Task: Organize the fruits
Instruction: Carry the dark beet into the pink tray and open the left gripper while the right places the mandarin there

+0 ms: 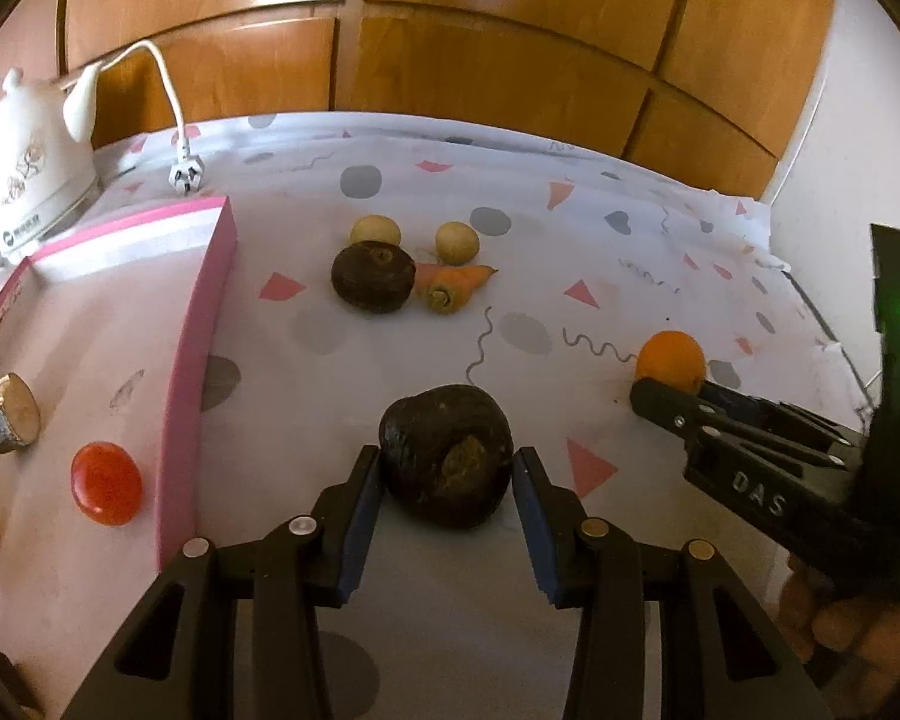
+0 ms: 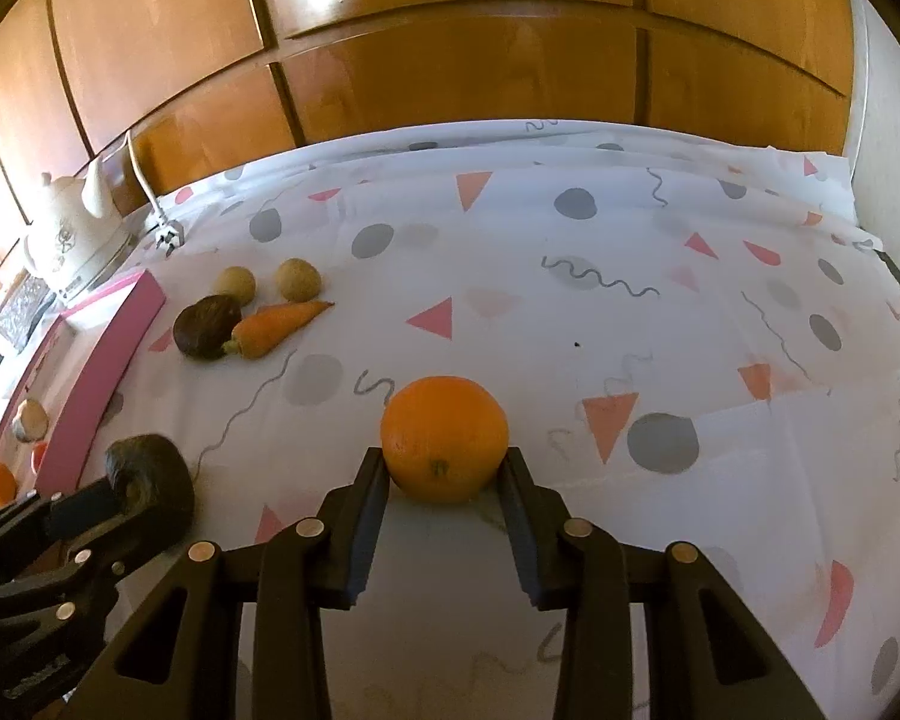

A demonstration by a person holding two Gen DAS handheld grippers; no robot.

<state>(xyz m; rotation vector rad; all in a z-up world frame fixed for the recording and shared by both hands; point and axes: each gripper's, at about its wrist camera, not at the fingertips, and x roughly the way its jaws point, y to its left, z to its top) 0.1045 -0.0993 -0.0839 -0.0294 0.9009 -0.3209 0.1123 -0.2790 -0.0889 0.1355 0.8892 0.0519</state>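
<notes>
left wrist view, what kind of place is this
Probably a home kitchen or dining room: a table under a patterned tablecloth, a white electric kettle with its plug, and wooden cabinet doors behind.

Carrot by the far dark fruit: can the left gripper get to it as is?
Probably not directly: the left gripper straddles the near dark fruit, blocking the way to the carrot.

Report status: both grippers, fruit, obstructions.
Left gripper open, straddling dark brown round fruit. Right gripper closing on round orange, firm grip unconfirmed. Pink-edged white box at left; nothing blocking.
</notes>
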